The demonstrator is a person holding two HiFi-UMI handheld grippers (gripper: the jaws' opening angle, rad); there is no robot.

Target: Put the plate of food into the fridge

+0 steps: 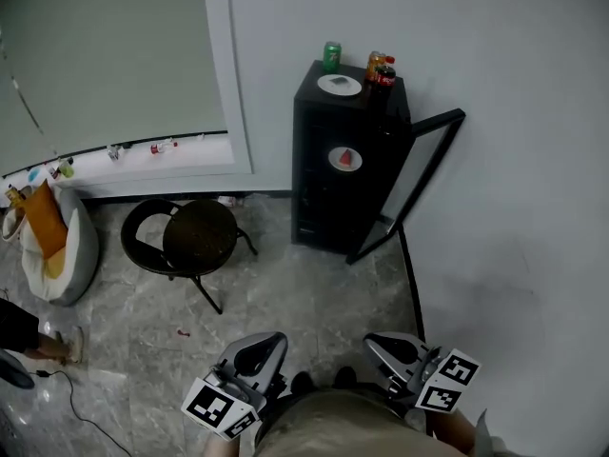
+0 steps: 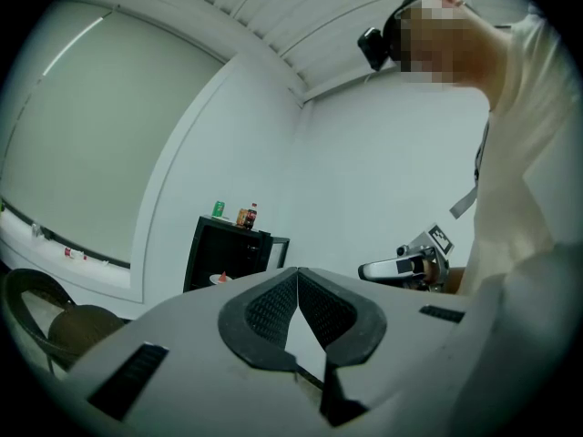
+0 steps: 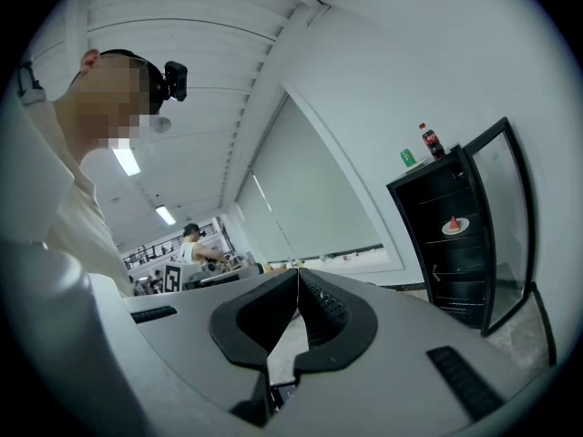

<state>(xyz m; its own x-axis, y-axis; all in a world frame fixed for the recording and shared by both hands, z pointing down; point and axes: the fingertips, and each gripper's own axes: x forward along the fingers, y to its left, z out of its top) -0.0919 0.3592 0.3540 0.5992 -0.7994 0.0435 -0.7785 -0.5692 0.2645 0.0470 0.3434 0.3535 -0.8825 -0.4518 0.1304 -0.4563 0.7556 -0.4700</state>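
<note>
A black mini fridge (image 1: 333, 184) stands against the wall with its glass door (image 1: 423, 174) swung open. On a shelf inside it rests a white plate holding a red wedge of food (image 1: 345, 159), also seen in the left gripper view (image 2: 220, 279) and the right gripper view (image 3: 455, 226). My left gripper (image 1: 269, 341) and right gripper (image 1: 383, 344) are low in the head view, close to my body and far from the fridge. Both are shut with nothing between the fingers: left gripper (image 2: 297, 269), right gripper (image 3: 298, 271).
On top of the fridge stand an empty white plate (image 1: 340, 85), a green can (image 1: 331, 56), an orange can (image 1: 375, 63) and a cola bottle (image 1: 384, 72). A round stool (image 1: 195, 238) is left of the fridge, and a white bag (image 1: 59, 246) sits further left. A wall runs along the right.
</note>
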